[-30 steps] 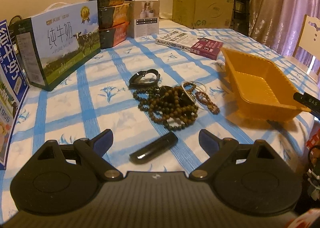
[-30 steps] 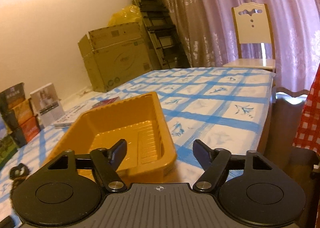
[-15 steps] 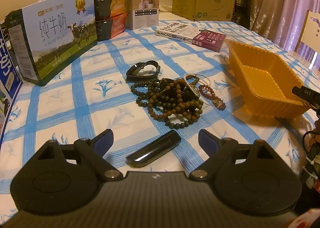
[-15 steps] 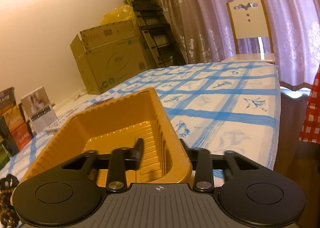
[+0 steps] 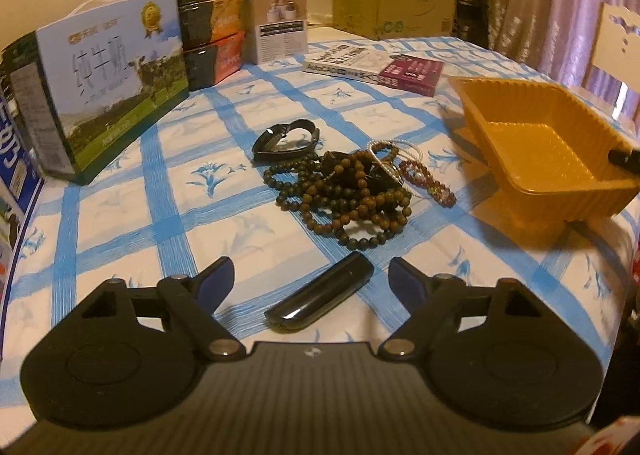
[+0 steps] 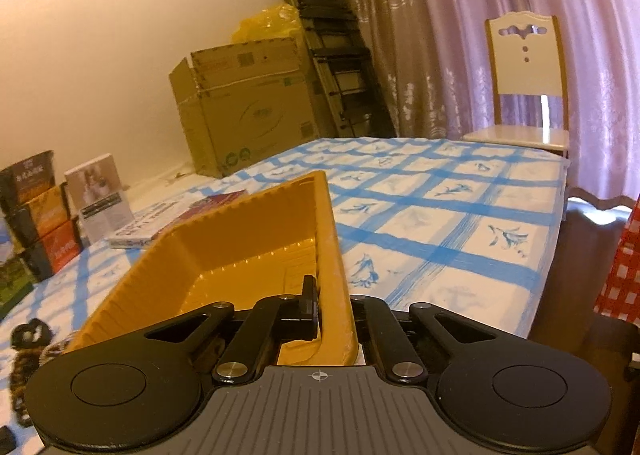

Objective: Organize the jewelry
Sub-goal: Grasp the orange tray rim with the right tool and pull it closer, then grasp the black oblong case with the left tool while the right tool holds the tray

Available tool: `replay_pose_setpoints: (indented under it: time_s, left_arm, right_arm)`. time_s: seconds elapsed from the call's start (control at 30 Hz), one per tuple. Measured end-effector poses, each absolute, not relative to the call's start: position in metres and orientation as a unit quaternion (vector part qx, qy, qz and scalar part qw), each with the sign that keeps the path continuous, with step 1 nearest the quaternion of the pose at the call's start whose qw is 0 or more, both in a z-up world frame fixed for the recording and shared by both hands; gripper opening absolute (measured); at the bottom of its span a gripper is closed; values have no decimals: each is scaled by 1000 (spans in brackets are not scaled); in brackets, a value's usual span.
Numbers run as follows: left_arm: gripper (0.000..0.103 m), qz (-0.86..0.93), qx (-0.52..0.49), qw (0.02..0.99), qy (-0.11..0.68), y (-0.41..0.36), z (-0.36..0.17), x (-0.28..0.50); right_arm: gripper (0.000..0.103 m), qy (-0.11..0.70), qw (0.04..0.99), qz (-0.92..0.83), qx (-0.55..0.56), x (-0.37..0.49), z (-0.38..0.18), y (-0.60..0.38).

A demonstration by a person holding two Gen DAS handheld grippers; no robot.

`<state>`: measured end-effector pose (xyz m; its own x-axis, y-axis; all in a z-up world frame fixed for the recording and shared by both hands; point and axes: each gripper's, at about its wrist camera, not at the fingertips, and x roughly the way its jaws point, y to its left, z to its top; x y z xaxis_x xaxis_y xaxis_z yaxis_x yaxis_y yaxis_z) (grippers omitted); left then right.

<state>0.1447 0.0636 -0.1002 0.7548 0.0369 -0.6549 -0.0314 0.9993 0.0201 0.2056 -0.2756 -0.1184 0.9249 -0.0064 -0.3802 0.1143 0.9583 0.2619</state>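
**Two claws, one tray wall to keep steady**

We have the right claw (image 6: 334, 307) clamped on the near wall of the orange tray (image 6: 224, 255), which sits tilted on the table (image 6: 440, 215). The left claw (image 5: 310, 281) is spread apart, empty, just over the dark bar (image 5: 320, 303); the beaded bracelets (image 5: 344, 191) lie heaped between it and the tray. We judge the tray should be drawn slowly toward the heap, grip firm and low, so the thin wall neither buckles nor slips.

Right gripper (image 6: 334, 309) far finger: you lose it behind the orange tray (image 6: 240, 251) wall.
Bead pile (image 6: 28, 351): cut off at your left.
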Motion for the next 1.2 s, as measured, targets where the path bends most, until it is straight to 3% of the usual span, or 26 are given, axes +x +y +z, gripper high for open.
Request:
replay_pose_setpoints:
  time_s: [0.47, 0.83, 1.2]
  left_arm:
    - [51, -52, 57, 926, 370, 69, -124, 160]
    - [19, -63, 50, 923, 377, 58, -127, 160]
    - [19, -51, 43, 920, 387, 50, -128, 167]
  right_arm:
    - [4, 219, 967, 27, 128, 185, -98, -274]
    - [4, 211, 971, 34, 105, 174, -94, -274]
    - [4, 209, 973, 33, 89, 172, -95, -269]
